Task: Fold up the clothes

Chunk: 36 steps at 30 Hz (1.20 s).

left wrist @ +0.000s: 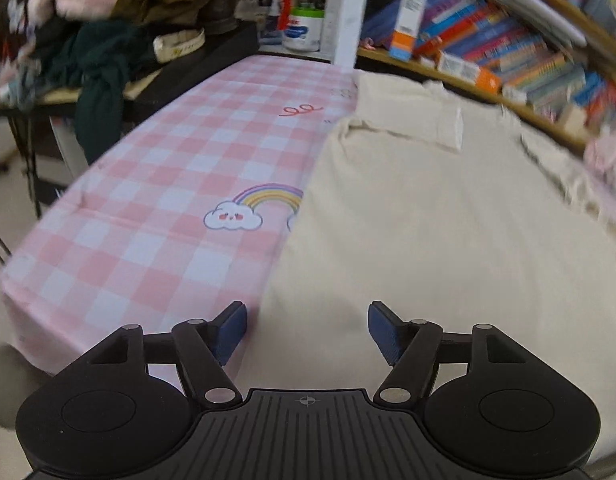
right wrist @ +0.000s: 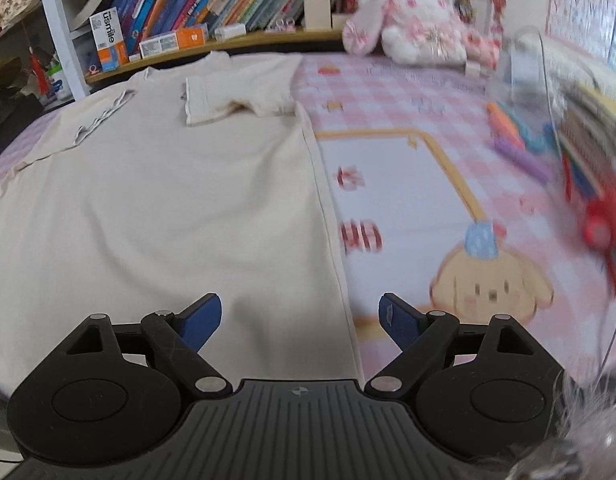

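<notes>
A cream T-shirt point(right wrist: 156, 200) lies flat on the pink checked tablecloth point(left wrist: 156, 168), collar end toward the bookshelf point(right wrist: 212, 4), as you bring both tools to its near hem. Your left gripper point(left wrist: 307, 332) has its fingers spread wide with nothing between them, straddling the shirt's left edge; your right gripper point(right wrist: 300, 322) is likewise released and empty, straddling the right side seam, its left finger over cloth and its right finger over the tablecloth.

Both short sleeves appear already turned in over the chest: 1 sleeve point(right wrist: 224, 100) lies folded across the body, and in the left view the other sleeve point(left wrist: 427, 128) sits the same way. By that reading the side folds are done and the step in hand is the lengthwise fold, hem up to collar.

The next move calls for you to lower each tool until 1 finger slides under the hem at its corner, close on the cloth, then lift the 2 corners together and carry them evenly toward the collar. Whether the fingers touch the cloth cannot be told. A plush rabbit point(right wrist: 407, 20) sits at the far edge, well apart from the shirt.
</notes>
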Available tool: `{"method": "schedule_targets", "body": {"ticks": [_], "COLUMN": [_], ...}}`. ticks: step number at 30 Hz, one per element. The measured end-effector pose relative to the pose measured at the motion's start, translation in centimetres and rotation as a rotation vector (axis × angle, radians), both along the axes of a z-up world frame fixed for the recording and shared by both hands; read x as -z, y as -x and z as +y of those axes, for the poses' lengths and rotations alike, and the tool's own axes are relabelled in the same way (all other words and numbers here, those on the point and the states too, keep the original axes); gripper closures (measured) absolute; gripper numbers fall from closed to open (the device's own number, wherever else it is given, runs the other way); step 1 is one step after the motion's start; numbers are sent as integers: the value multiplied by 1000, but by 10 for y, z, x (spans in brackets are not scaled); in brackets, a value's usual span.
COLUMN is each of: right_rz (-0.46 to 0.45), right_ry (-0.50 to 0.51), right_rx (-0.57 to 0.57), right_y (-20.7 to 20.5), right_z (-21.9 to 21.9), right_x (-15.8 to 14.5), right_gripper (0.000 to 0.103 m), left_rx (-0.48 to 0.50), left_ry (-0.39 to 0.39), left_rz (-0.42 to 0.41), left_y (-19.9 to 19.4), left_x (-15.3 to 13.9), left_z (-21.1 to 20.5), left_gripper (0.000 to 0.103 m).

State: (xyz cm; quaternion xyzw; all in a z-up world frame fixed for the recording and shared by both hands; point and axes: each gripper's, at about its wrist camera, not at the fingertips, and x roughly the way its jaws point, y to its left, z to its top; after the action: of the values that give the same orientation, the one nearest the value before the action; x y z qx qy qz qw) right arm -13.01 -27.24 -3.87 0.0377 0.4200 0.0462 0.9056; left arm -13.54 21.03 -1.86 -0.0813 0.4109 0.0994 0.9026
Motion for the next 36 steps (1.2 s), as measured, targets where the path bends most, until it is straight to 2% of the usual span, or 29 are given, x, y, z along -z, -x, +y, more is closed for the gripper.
{"method": "schedule_targets", "body": {"ticks": [3, 5, 6, 7, 8, 10, 12, 13, 18, 21, 25, 32, 34, 36], "right_rz": [-21, -32, -38, -40, -39, -37, -28, -29, -23, -11, -20, -5, -2, -3], "right_ry": [15, 29, 35, 32, 24, 9, -24, -27, -21, -42, -64, -108, -116, -118], "right_rx": [-22, -48, -62, -72, -80, -96, -67, -51, -35, -20, -10, 8, 6, -1], "right_y": [9, 10, 10, 10, 10, 9, 7, 7, 9, 9, 18, 37, 41, 45], "right_z": [-1, -2, -3, -5, -8, -14, -24, -28, -27, -28, -31, -36, -36, -35], "right_x": [1, 0, 0, 0, -1, -1, -3, -3, -4, -7, -14, -21, -23, -23], "right_gripper": [34, 57, 62, 71, 85, 95, 96, 97, 96, 91, 85, 79, 77, 75], "left_rx": [-14, -27, -33, -37, -39, -39, -40, -40, -35, -43, -38, -45, -44, -46], "left_ry": [-16, -32, -44, -48, -42, -33, -22, -19, -1, 21, 30, 33, 29, 25], "left_rz": [15, 24, 28, 30, 30, 32, 34, 33, 13, -5, -45, -70, -73, -72], "left_y": [2, 4, 5, 5, 7, 9, 13, 15, 22, 27, 38, 57, 61, 64], "left_x": [-2, -3, -3, -3, -4, -5, -5, -5, -4, -7, -14, -21, -22, -21], "left_z": [-7, -9, -10, -10, -9, -7, -5, -5, -2, 1, 0, -3, -4, -4], "left_gripper": [40, 51, 60, 66, 70, 85, 93, 94, 92, 89, 77, 70, 58, 54]}}
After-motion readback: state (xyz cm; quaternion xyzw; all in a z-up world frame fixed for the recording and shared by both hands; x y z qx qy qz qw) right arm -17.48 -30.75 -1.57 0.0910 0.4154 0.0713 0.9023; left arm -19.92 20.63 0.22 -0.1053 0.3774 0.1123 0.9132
